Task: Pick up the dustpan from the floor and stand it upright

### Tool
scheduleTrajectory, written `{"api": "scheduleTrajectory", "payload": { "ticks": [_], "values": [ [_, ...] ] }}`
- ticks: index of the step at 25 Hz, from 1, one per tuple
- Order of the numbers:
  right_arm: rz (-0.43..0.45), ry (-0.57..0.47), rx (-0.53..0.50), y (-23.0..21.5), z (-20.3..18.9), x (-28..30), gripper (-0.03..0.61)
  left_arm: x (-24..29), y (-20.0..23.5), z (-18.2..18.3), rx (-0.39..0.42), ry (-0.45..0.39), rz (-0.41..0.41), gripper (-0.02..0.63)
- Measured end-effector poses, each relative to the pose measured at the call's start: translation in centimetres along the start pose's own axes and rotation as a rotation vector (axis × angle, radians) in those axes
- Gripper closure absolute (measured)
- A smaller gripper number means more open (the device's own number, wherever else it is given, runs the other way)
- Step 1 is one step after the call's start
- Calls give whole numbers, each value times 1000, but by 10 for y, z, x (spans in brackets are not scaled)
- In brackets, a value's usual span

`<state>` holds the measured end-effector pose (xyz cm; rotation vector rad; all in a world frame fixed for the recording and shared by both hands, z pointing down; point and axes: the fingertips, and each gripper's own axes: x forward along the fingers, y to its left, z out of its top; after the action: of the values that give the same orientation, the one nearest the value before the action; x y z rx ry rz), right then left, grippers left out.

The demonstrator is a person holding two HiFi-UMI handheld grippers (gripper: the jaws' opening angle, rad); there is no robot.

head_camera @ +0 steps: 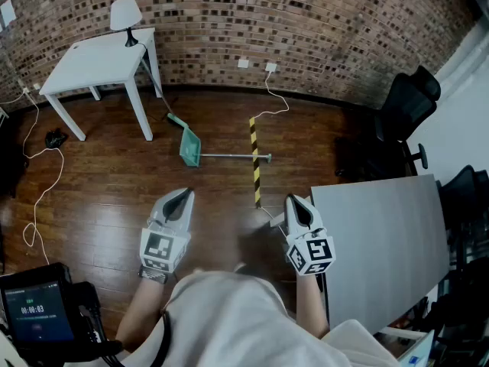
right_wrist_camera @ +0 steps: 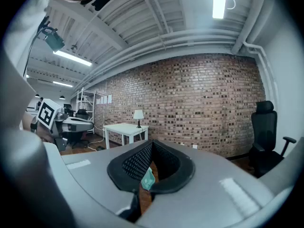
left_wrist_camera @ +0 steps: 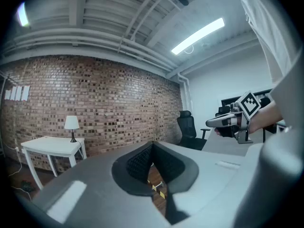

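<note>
The green dustpan [head_camera: 189, 145] lies flat on the wooden floor, its thin metal handle [head_camera: 237, 157] stretching to the right. Both grippers hover well short of it, nearer to me. My left gripper [head_camera: 182, 198] points towards the pan with its jaws together and nothing between them. My right gripper [head_camera: 295, 203] is level with it on the right, also shut and empty. In the right gripper view a bit of the green pan [right_wrist_camera: 148, 178] shows through the hollow under the closed jaws [right_wrist_camera: 152, 144]. The left gripper view shows its jaws [left_wrist_camera: 152, 146] closed too.
A yellow-and-black striped strip [head_camera: 254, 163] lies on the floor beside the handle's end. A white table [head_camera: 99, 61] with a lamp stands at the back left by the brick wall. A grey desk top [head_camera: 378, 235] and black office chair [head_camera: 409, 102] are on the right. Cables [head_camera: 46, 174] trail on the left.
</note>
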<state>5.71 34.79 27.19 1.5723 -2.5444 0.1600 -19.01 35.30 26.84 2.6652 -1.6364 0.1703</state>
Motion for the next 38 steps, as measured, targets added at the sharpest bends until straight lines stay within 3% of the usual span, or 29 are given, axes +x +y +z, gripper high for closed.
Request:
{"api": "scheduleTrajectory", "payload": {
  "ticks": [8,16,24,27,30,38],
  "values": [
    [-41,13,-24,6,0,23,566,2,35,-19,42,25,13,614],
    [-20,7,-29,-34,-6,95,565,59,60,-29,57,46,34,614],
    [-8,2,-7,-143,0,222,565,199,104,-25,67,90,74,614],
    [26,21,-48,-179,16,270,566,269,116,-7,43,70,73,614],
    [48,29,-103,-213,33,304,565,325,118,3,68,78,55,613],
    [55,-6,-70,-271,54,359,565,397,134,9,55,99,75,614]
  ]
}}
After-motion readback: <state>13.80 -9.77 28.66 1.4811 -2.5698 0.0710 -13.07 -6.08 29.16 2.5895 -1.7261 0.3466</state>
